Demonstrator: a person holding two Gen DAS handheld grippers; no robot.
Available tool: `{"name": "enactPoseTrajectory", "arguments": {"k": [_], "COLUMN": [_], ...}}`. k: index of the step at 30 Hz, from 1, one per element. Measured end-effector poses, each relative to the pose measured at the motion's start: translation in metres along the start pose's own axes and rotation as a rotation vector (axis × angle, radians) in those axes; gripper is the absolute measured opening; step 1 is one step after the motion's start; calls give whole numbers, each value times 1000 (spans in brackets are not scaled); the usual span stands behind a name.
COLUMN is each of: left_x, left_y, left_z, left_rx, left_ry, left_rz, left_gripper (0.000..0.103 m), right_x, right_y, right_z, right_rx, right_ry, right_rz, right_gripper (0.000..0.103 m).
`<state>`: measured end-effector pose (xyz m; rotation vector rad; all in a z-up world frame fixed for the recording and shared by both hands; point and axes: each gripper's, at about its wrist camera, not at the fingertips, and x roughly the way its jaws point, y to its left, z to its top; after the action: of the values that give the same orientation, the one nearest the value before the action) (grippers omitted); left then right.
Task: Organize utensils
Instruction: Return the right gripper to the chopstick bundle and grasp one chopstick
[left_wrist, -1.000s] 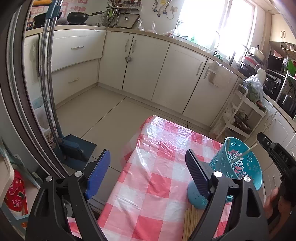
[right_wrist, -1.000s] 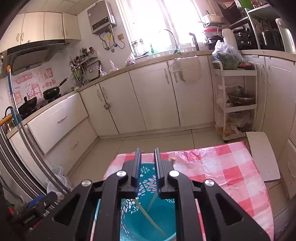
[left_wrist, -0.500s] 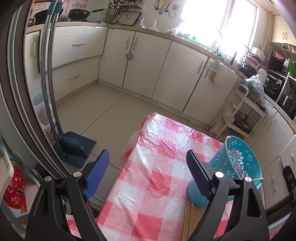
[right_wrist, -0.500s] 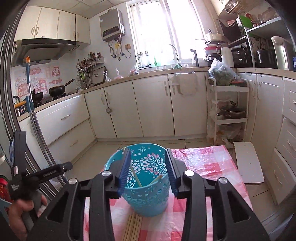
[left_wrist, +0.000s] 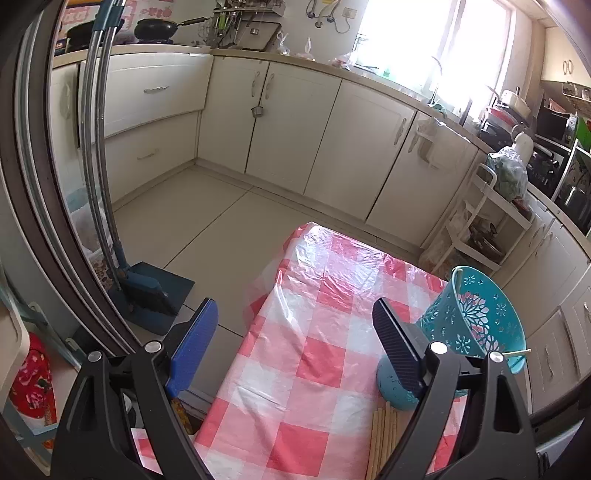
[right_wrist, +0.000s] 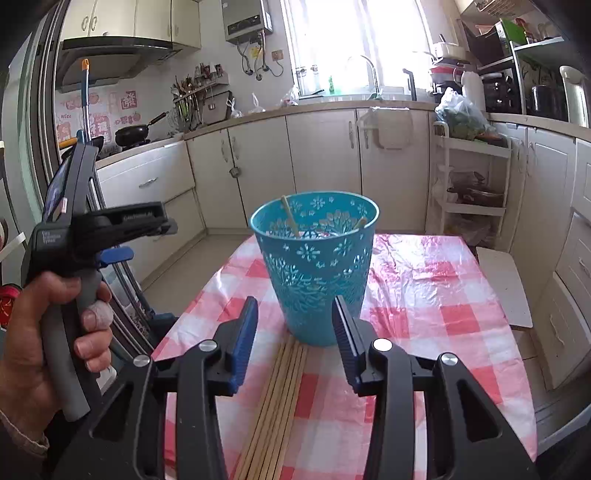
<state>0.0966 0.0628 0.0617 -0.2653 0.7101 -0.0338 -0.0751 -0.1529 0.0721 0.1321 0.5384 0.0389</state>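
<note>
Right gripper (right_wrist: 294, 334), jaws part-open and empty: lower onto one pale wooden chopstick (right_wrist: 280, 398) on the checked surface (right_wrist: 424, 295) beside the perforated teal plastic cup (right_wrist: 317, 266), nipping a single stick; left gripper (left_wrist: 295, 339) jaws wide, empty.

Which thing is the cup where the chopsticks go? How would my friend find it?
Look at the table with the pink-and-white checked cloth. Near its middle stands a tall cup, with a row of loose chopsticks lying flat in front of it. It is the only upright thing there: bright teal, with white flower cut-outs, and two sticks already poking out.
</note>
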Motion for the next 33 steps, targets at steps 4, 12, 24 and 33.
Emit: {"name": "enactPoseTrajectory", "arguments": {"k": [4,12,24,33], "left_x": [0,-4,11,25], "left_y": [4,20,-7,-16], "left_z": [-6,-31,-71,-83], "left_rx": [41,96,221,273], "left_ry": [22,101,221,273], "left_rz": [10,46,31,40], "left_gripper": [82,82,82,82], "right_x": [5,38,78,94], "right_y": [4,-11,-18,-12], "right_z": [-18,-59,-74,-67], "right_rx": [6,84,107,30], "right_ry": [56,245,340,370], "right_rz": [25,37,24,-4], "right_gripper": [41,37,26,18]}}
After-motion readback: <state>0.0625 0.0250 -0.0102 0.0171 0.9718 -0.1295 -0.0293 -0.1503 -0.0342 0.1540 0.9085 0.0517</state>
